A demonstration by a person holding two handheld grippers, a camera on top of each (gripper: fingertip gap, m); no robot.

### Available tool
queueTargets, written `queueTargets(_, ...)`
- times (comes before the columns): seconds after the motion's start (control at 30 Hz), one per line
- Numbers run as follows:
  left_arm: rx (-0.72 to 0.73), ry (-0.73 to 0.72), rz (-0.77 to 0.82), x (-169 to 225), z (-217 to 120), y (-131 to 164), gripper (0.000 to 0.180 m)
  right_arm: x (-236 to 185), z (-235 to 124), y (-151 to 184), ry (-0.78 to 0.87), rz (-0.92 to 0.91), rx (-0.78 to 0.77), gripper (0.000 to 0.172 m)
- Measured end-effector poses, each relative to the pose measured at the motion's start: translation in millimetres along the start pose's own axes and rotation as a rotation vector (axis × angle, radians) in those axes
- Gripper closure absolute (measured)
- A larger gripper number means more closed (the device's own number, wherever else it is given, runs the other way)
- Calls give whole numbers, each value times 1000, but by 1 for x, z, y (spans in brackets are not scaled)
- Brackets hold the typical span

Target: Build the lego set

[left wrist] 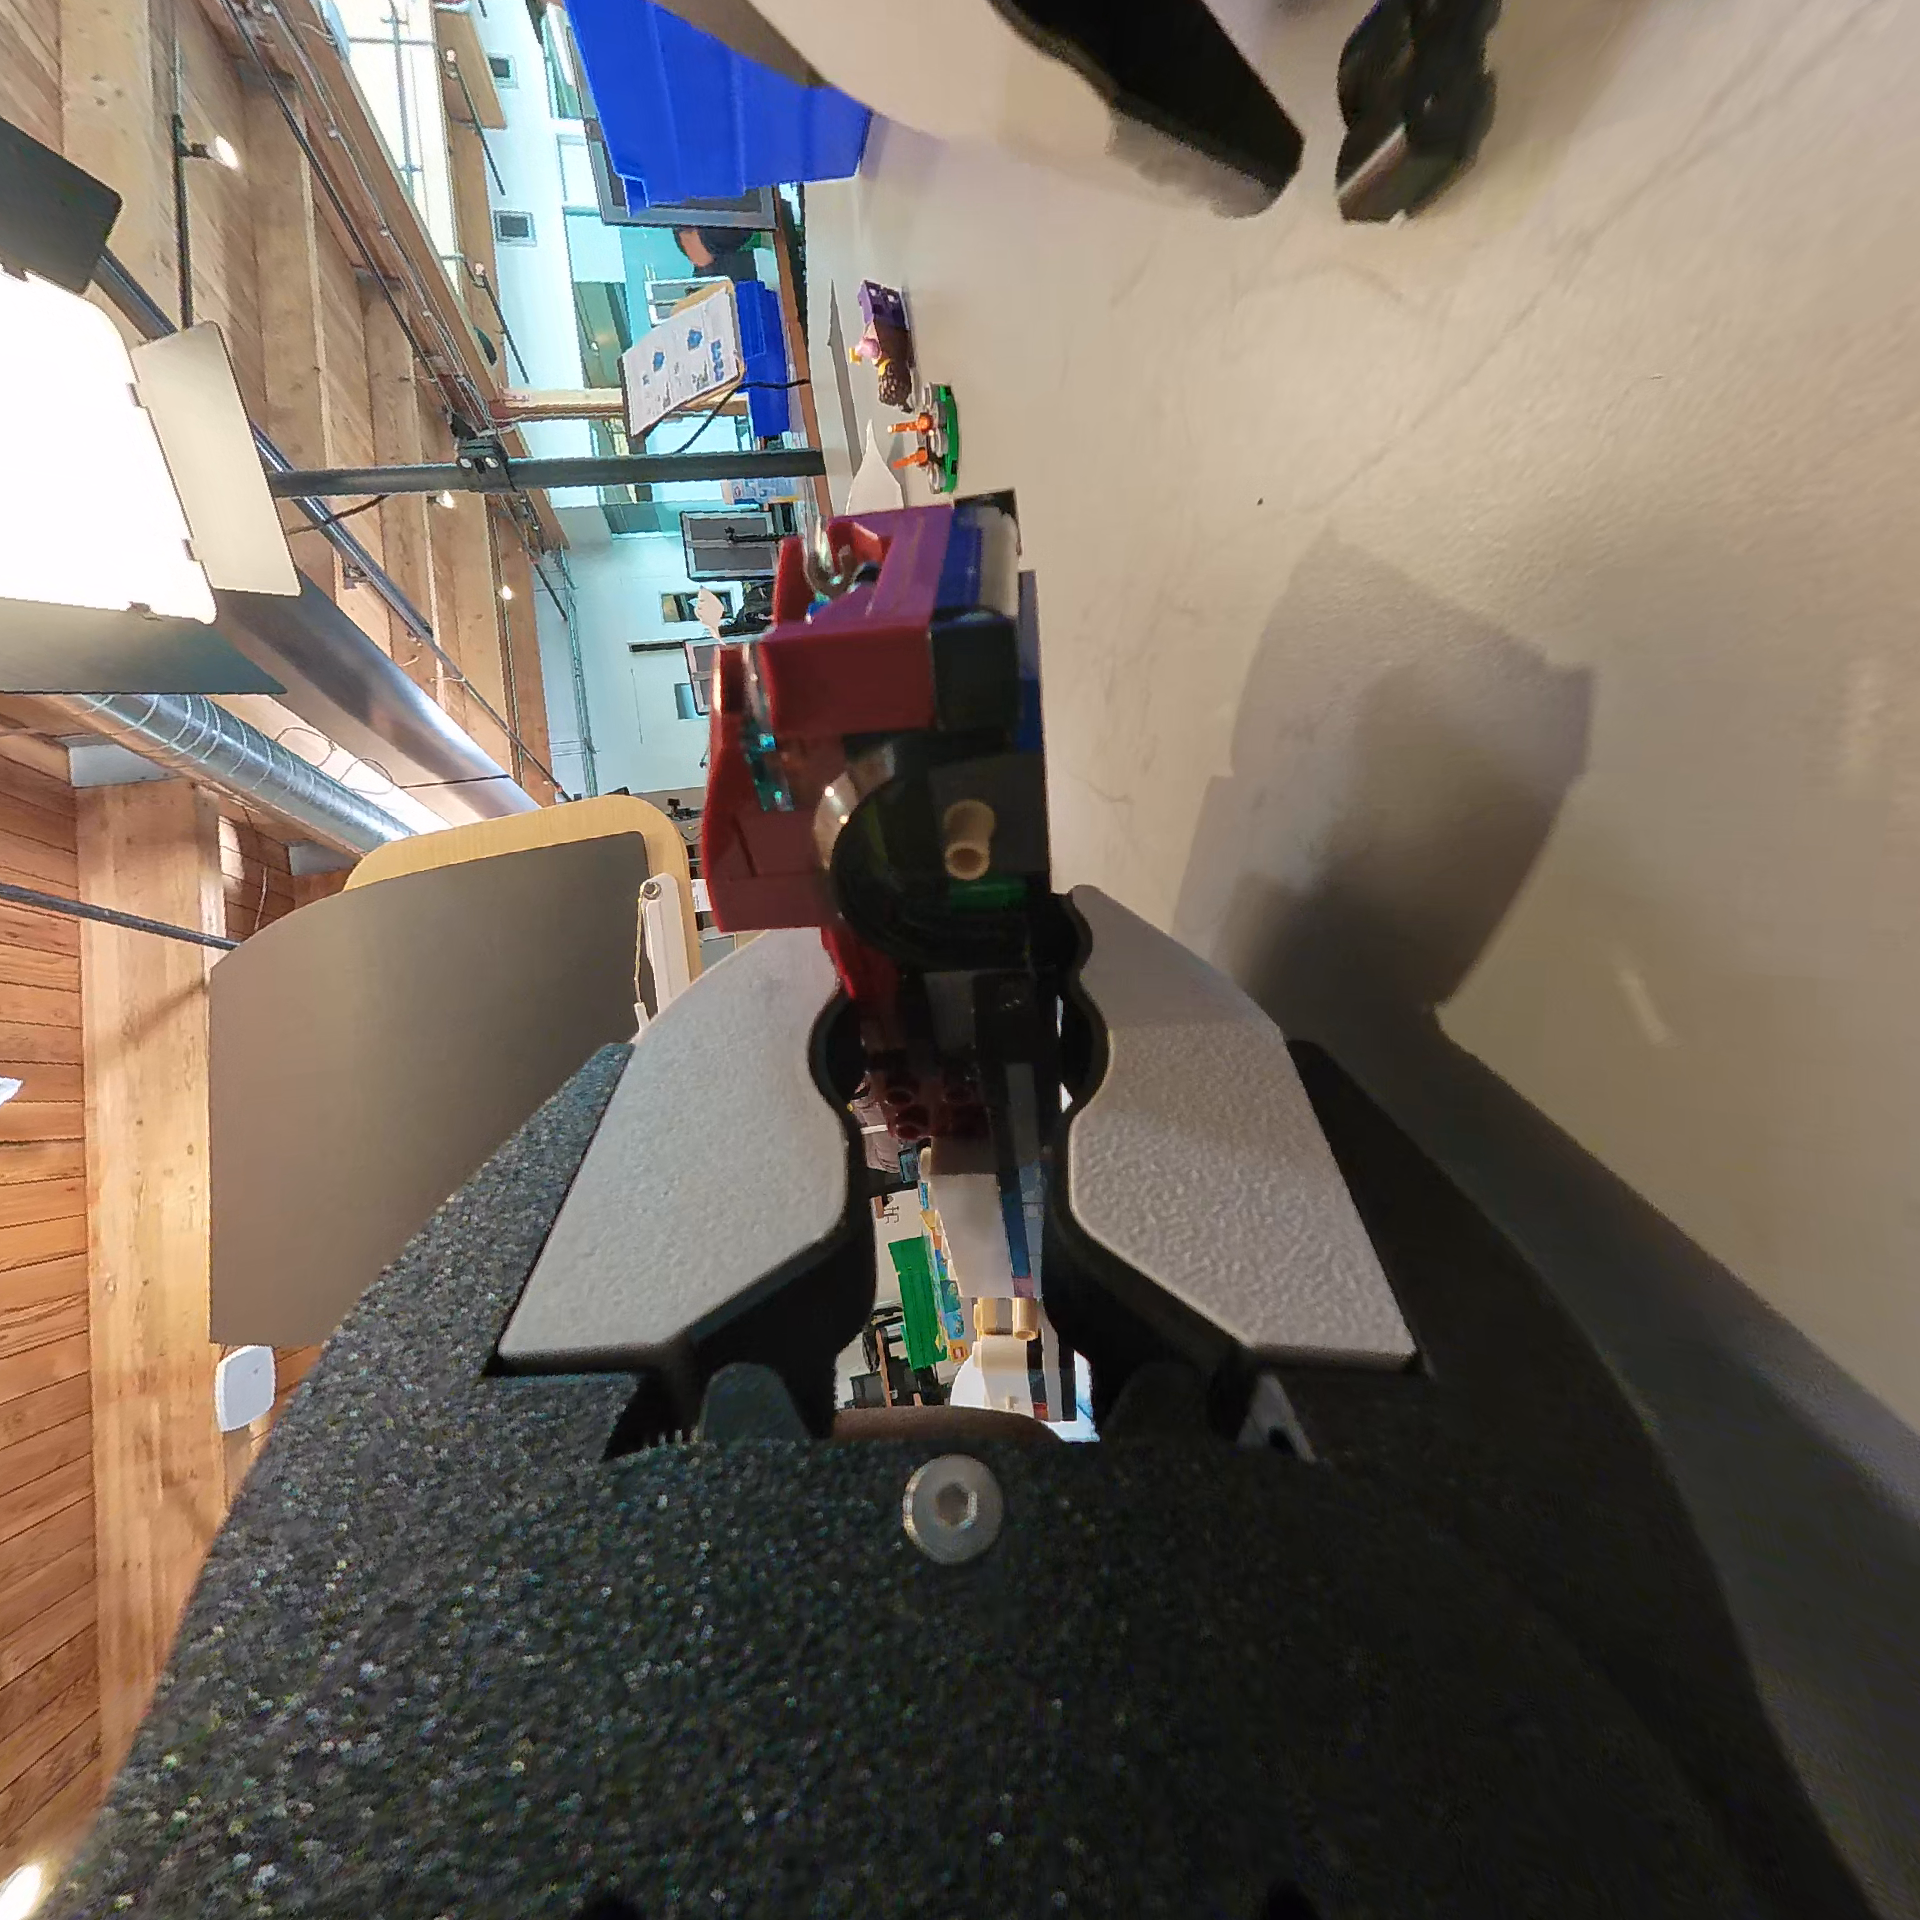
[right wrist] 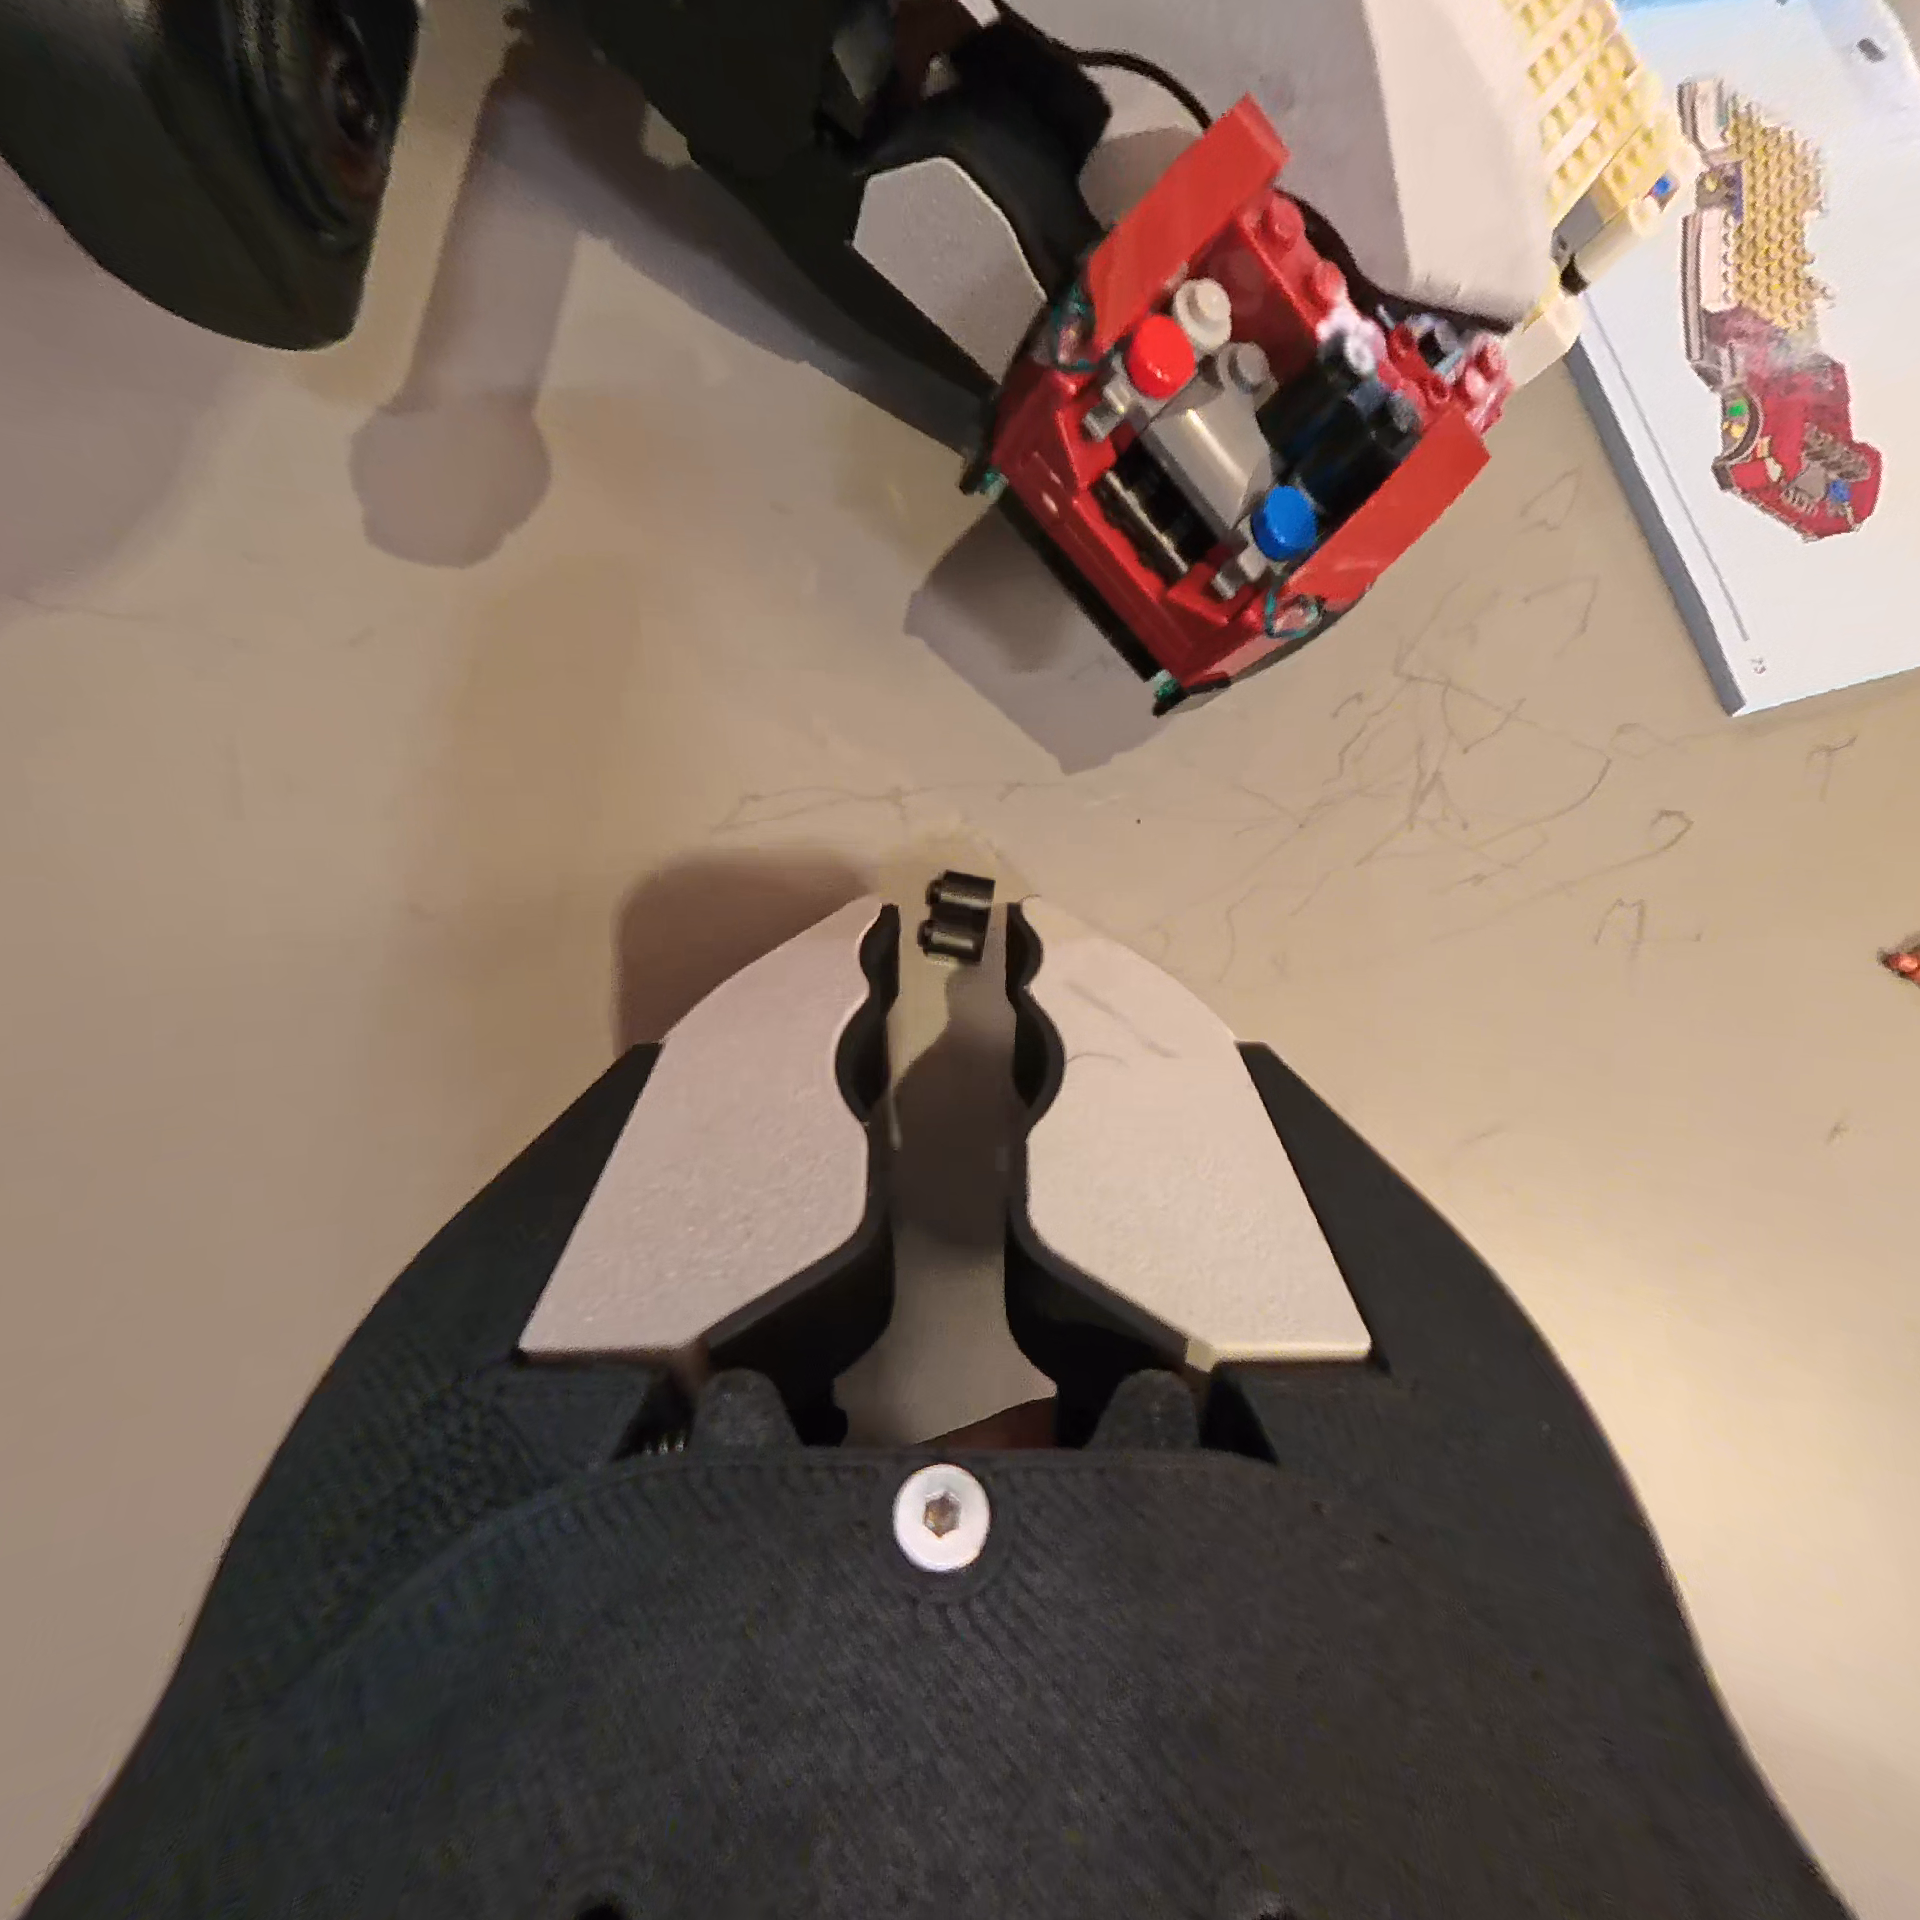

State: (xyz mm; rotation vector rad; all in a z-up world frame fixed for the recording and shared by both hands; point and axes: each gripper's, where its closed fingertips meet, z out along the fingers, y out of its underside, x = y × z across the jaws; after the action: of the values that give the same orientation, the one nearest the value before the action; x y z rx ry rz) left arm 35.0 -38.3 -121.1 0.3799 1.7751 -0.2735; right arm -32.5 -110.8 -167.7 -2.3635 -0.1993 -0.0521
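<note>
While the left hand-held gripper [left wrist: 961, 935] clamps the brick car [left wrist: 883, 727], the right [right wrist: 951, 914] straddles a black brick [right wrist: 958, 916].

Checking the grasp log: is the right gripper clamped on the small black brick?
No: the black brick sits on the table between the right gripper's fingertips, with gaps on both sides.

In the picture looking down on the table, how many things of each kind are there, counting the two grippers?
Grippers: 2 (left gripper, right gripper)
Red and cream brick model: 1
Small black brick piece: 1
Instruction booklet: 1
Total: 5
</note>
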Motion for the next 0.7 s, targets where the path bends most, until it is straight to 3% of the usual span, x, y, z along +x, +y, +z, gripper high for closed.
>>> queueTargets(0.7, 2, -7, 1, -1, -1, -3, 146, 1, 4, -3, 21, 17, 7, 147)
